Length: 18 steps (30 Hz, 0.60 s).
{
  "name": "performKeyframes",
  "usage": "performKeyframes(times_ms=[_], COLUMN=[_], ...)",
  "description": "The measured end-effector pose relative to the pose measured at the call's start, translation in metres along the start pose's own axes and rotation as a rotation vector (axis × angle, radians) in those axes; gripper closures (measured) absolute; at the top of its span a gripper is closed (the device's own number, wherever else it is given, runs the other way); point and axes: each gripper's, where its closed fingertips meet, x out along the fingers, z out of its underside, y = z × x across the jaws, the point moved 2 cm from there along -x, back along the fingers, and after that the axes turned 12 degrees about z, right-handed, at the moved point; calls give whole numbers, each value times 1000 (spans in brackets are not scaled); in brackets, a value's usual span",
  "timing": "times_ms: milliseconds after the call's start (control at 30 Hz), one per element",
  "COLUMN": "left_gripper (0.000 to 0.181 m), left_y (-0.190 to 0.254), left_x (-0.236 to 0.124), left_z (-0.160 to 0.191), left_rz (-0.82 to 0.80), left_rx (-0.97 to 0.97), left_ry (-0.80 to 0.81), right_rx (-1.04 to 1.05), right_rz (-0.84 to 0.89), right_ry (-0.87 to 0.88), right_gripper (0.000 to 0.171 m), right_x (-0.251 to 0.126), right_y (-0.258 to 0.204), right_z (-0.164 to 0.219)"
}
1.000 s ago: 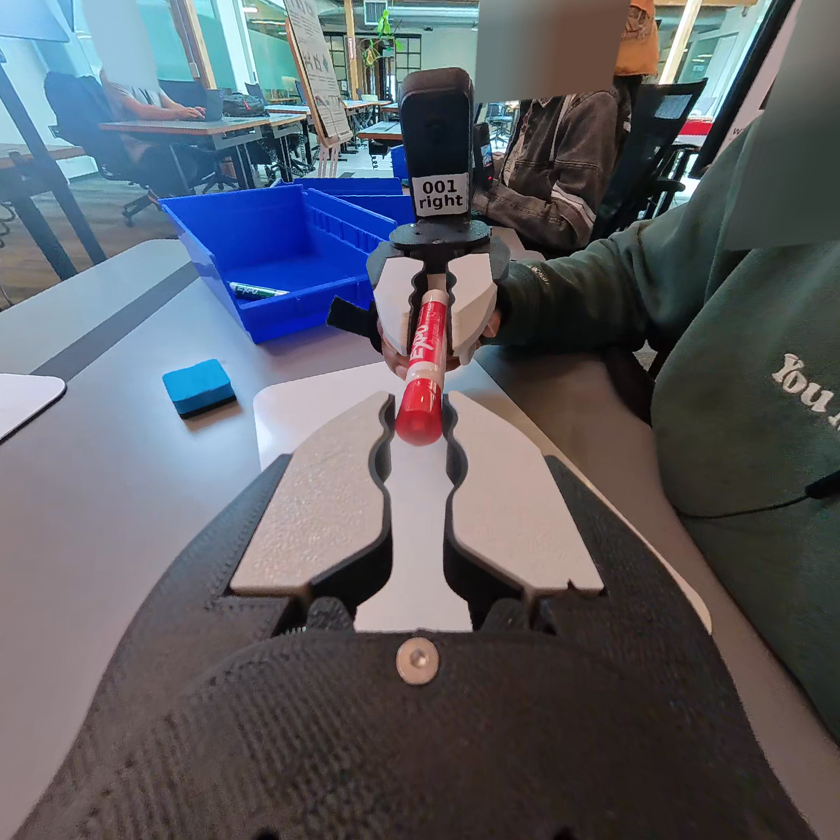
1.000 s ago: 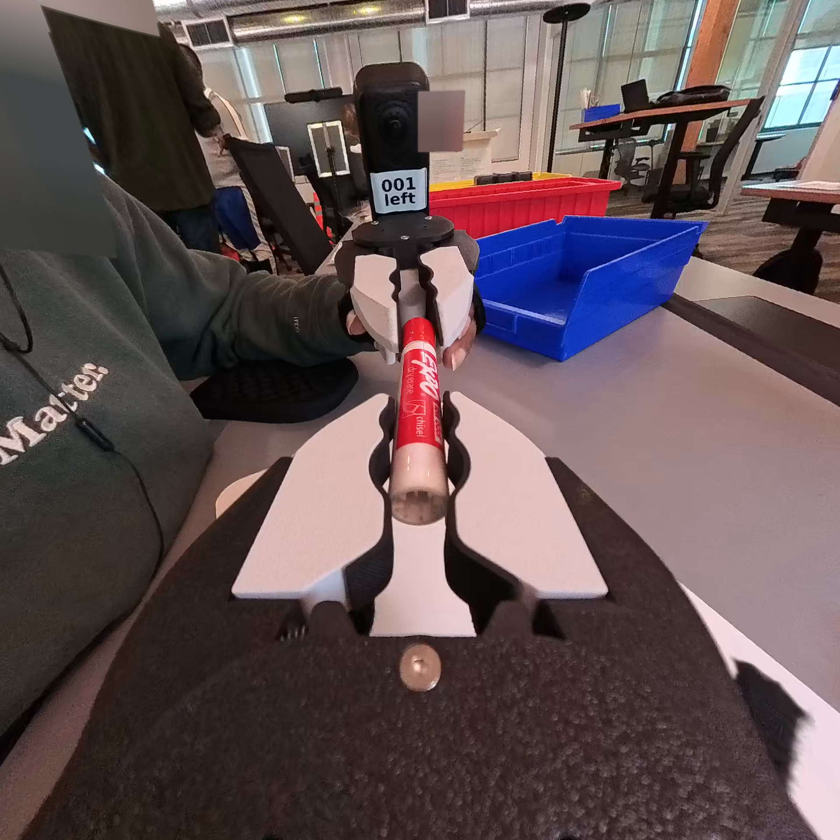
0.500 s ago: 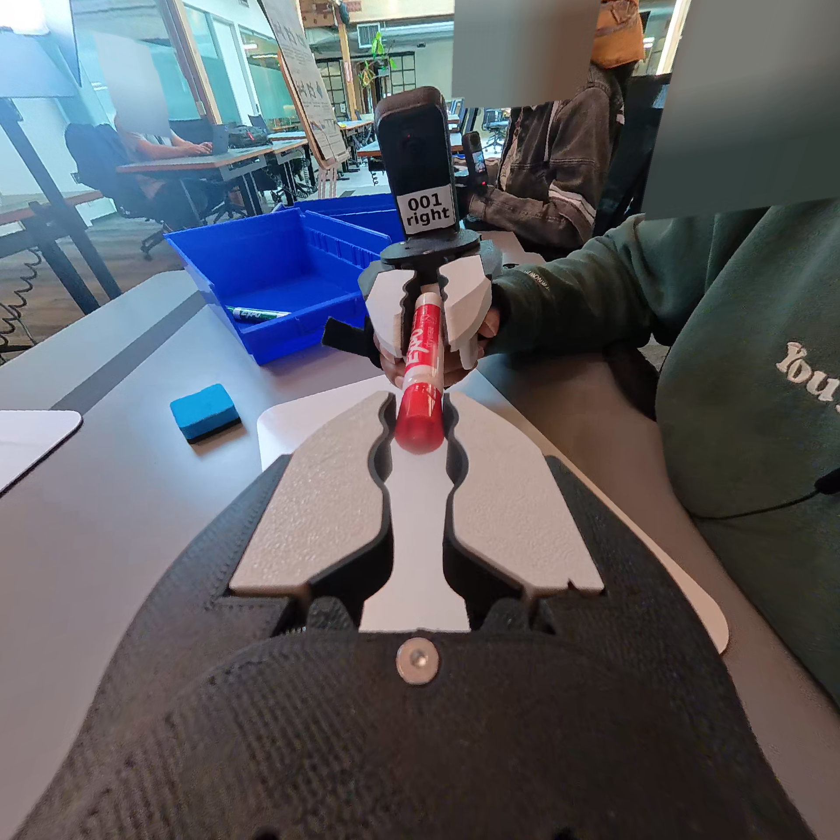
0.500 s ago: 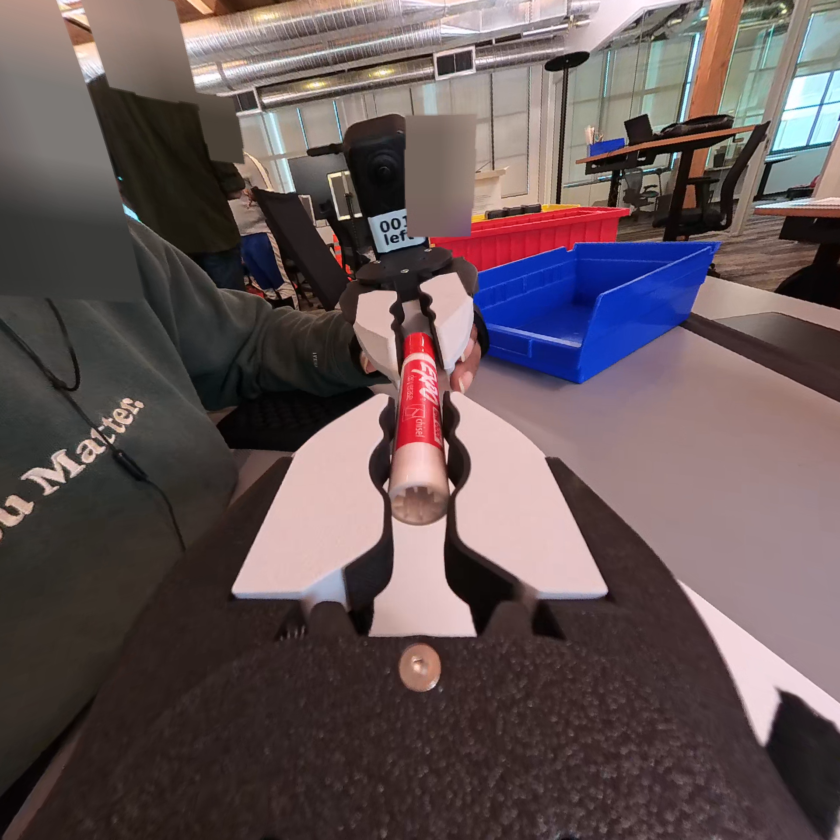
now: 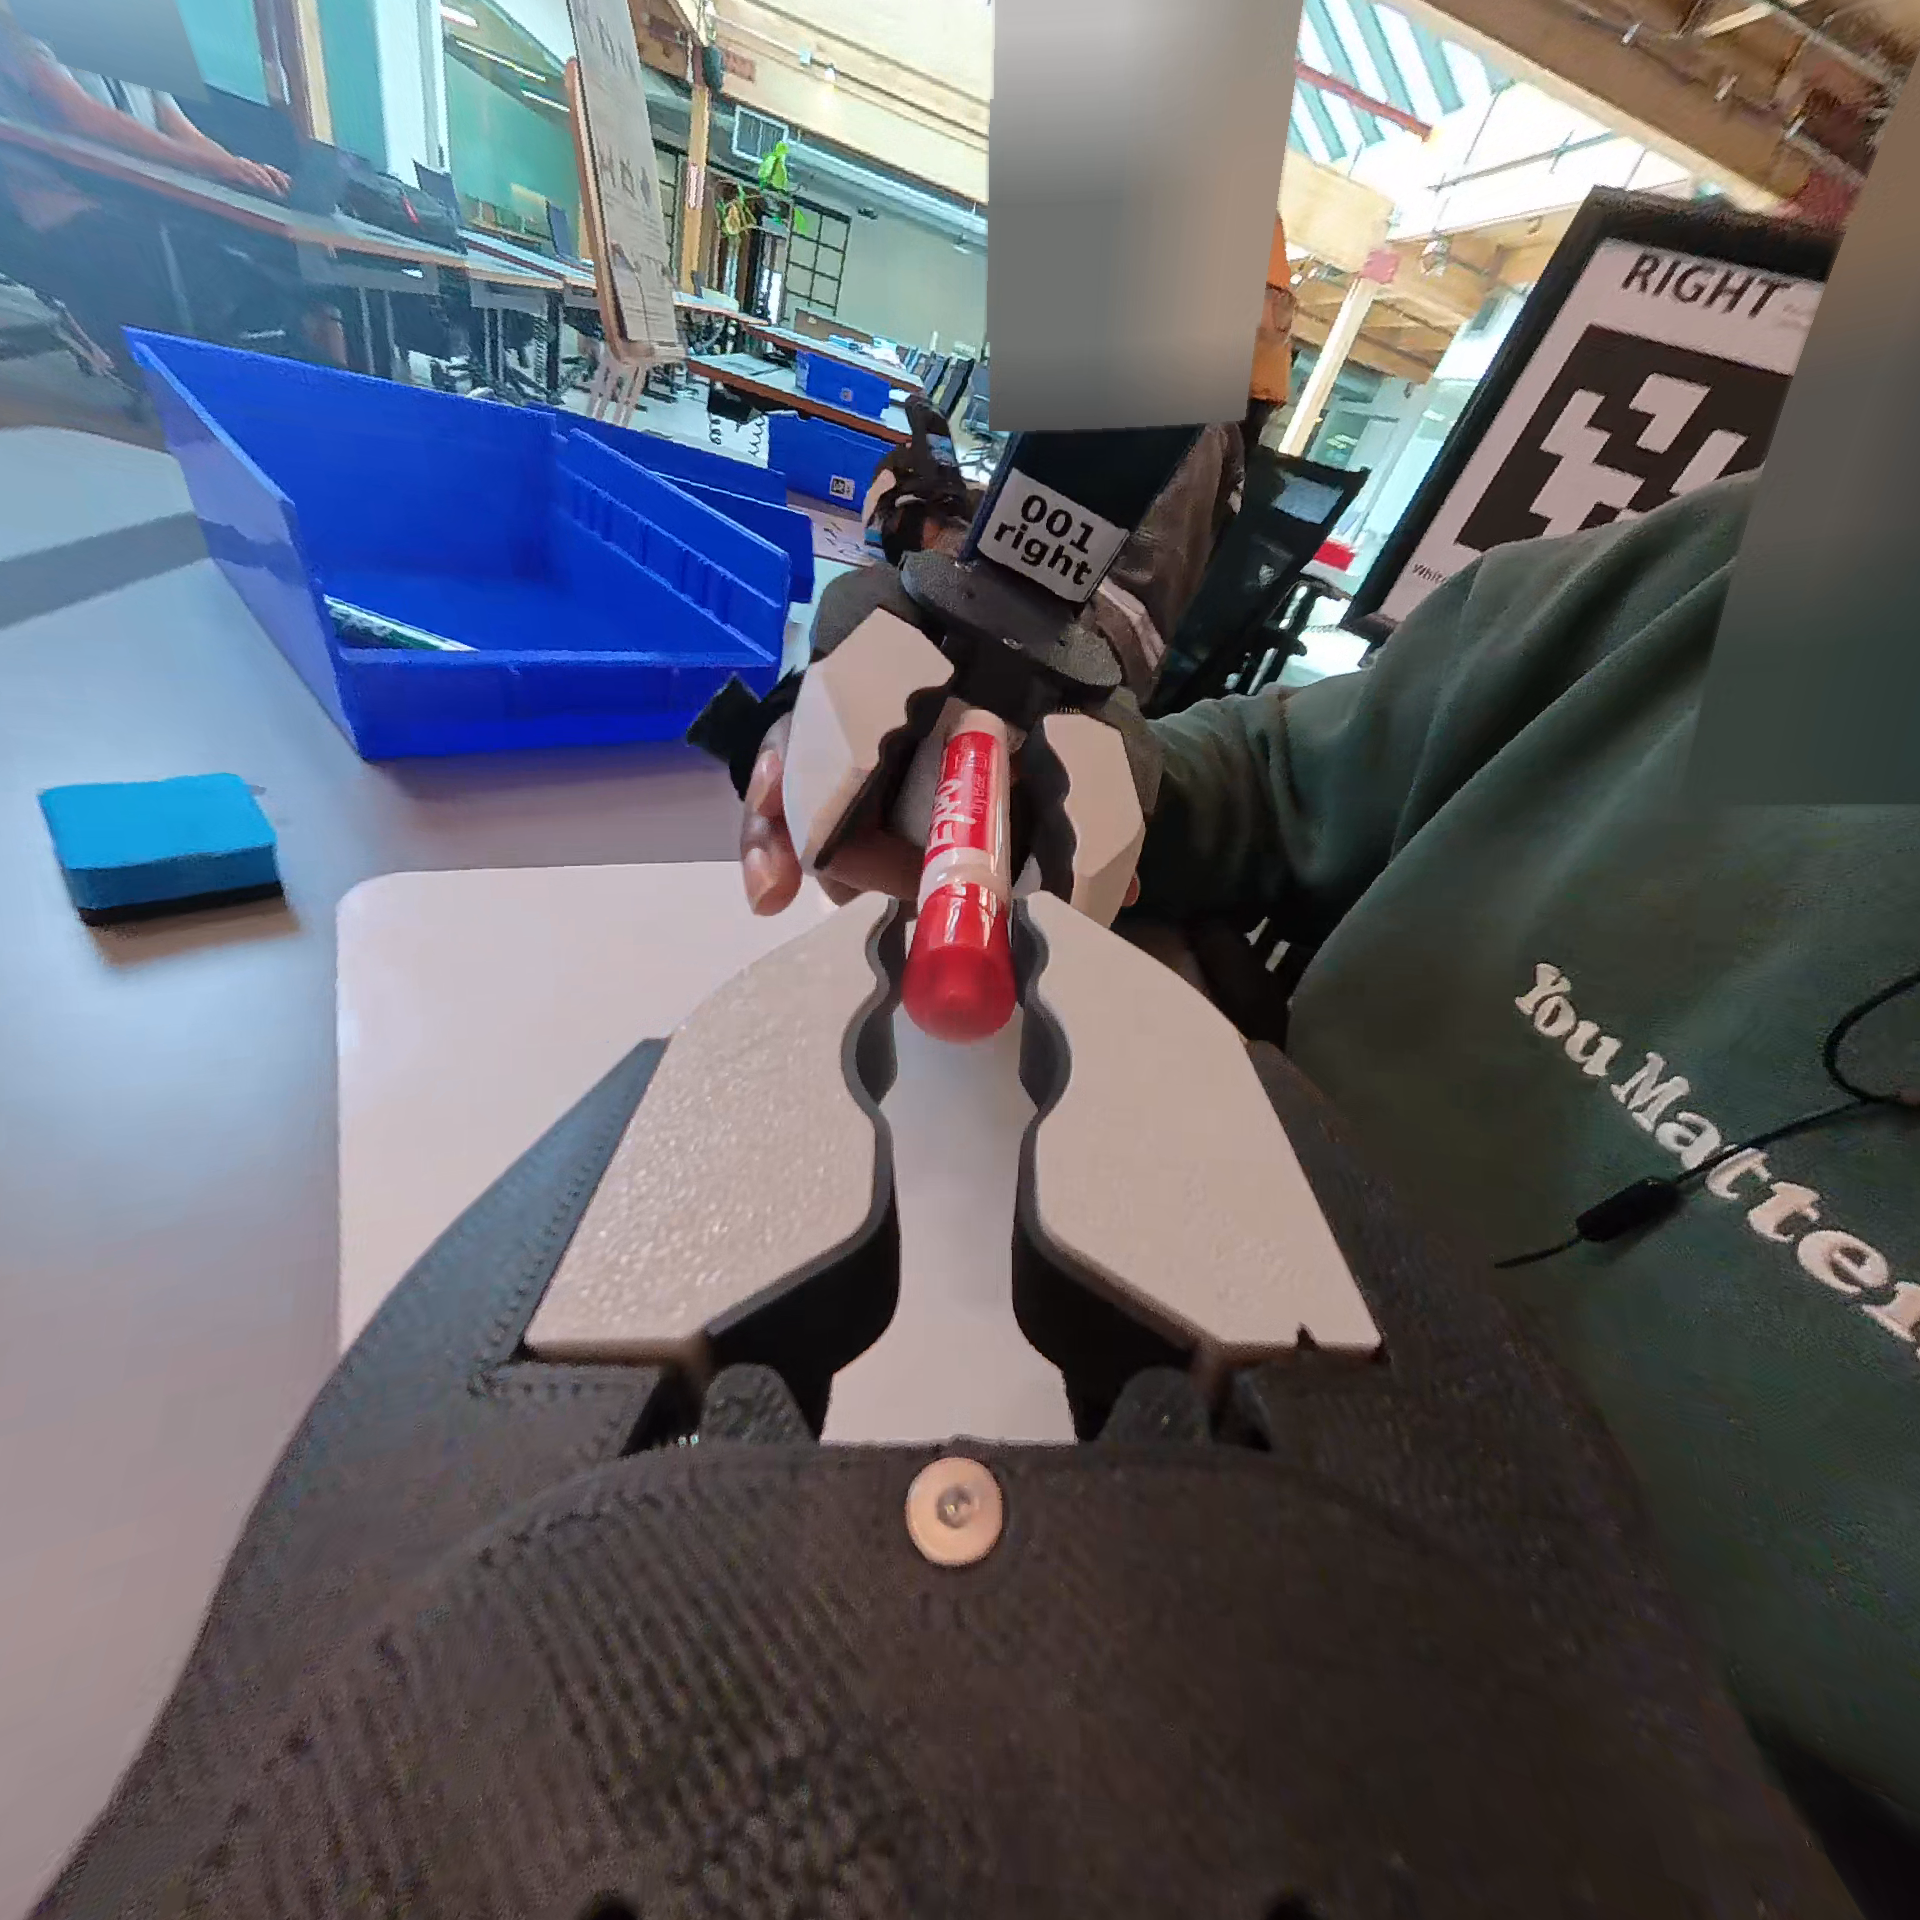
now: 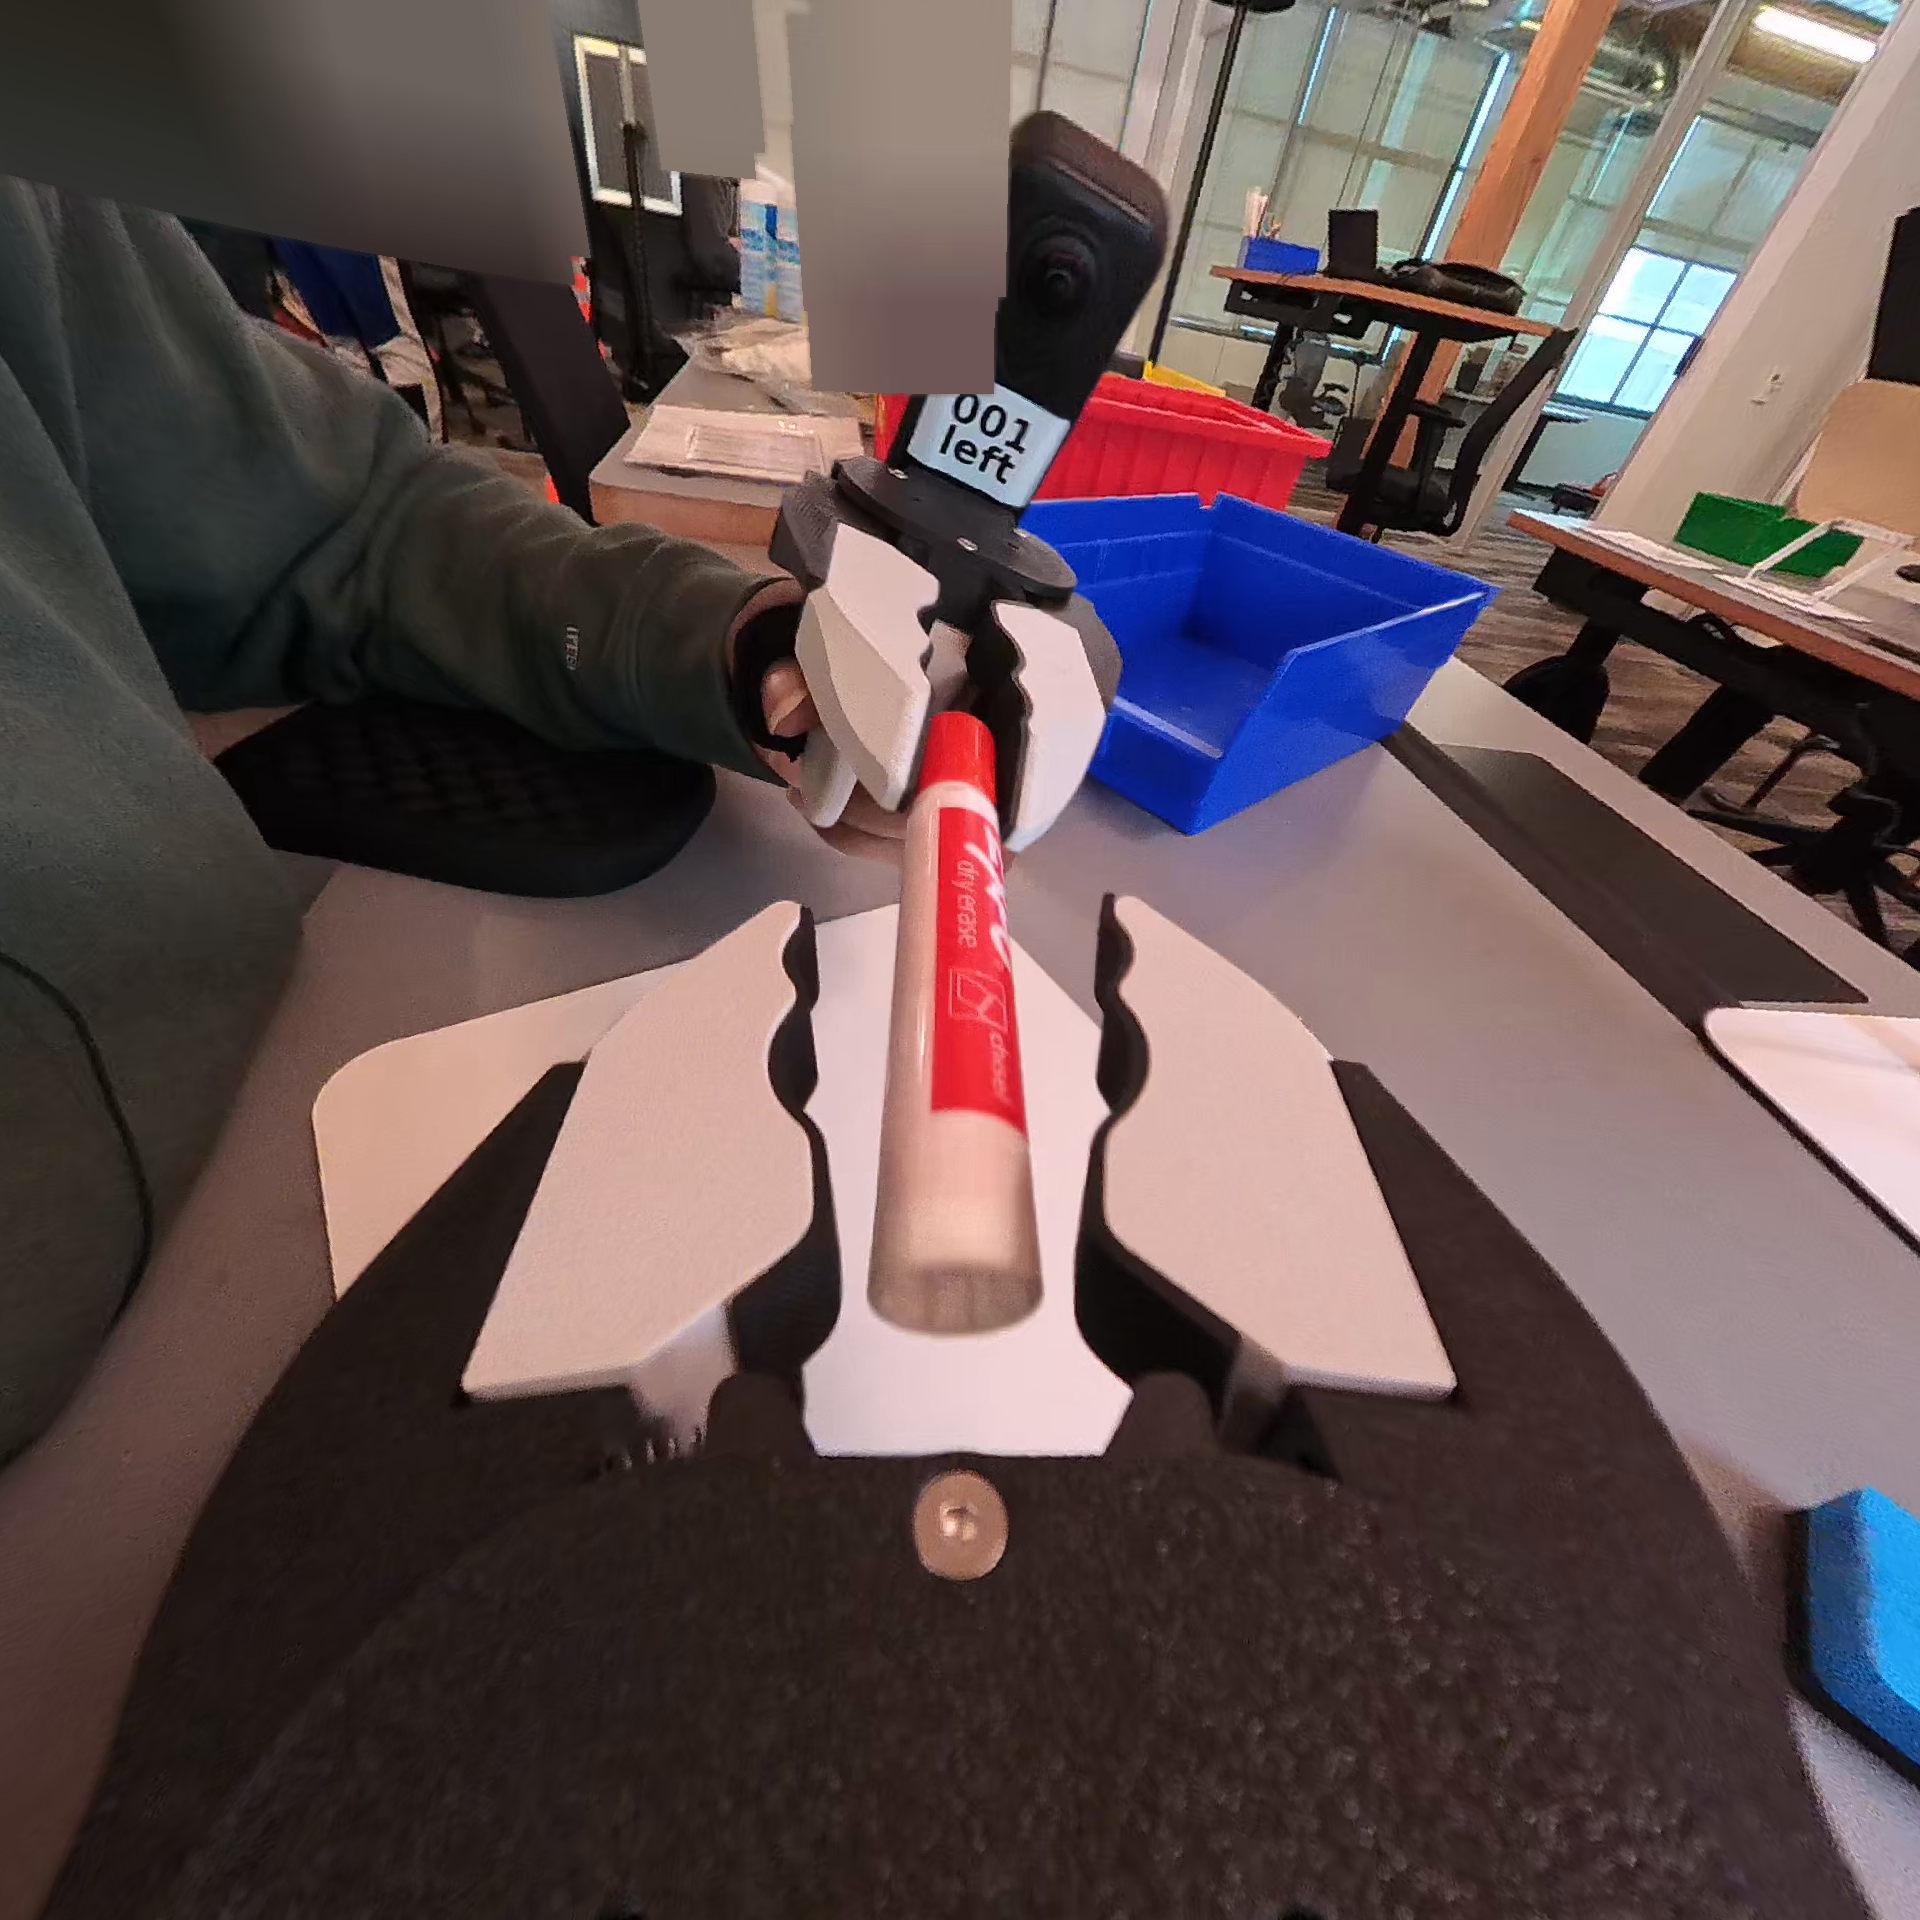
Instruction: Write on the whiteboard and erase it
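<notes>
Right wrist view: right gripper (image 6: 956,925) spread apart, marker (image 6: 951,1039) unclamped; left gripper (image 5: 951,935) clamps its red cap (tip hidden).

right gripper (image 6: 956,935) fingers now spread off the marker (image 6: 961,997), previously clamped on its barrel

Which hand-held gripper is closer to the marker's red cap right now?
Left. The left hand-held gripper is shut on the red cap. The right hand-held gripper is open around the other end of the red dry-erase marker, without clamping it.
</notes>
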Motion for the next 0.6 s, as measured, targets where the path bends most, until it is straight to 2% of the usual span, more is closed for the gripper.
performKeyframes(times_ms=[367,600], left_gripper=[162,162], left_y=[2,1], left_x=[13,15], left_z=[6,10], left_rz=[65,74], left_rx=[-117,-163], left_ry=[77,73], right_rx=[-29,-1], right_rz=[16,17], right_ry=[17,66], right_gripper=[131,136], right_x=[7,5], right_y=[-9,-10], right_z=[1,-3])
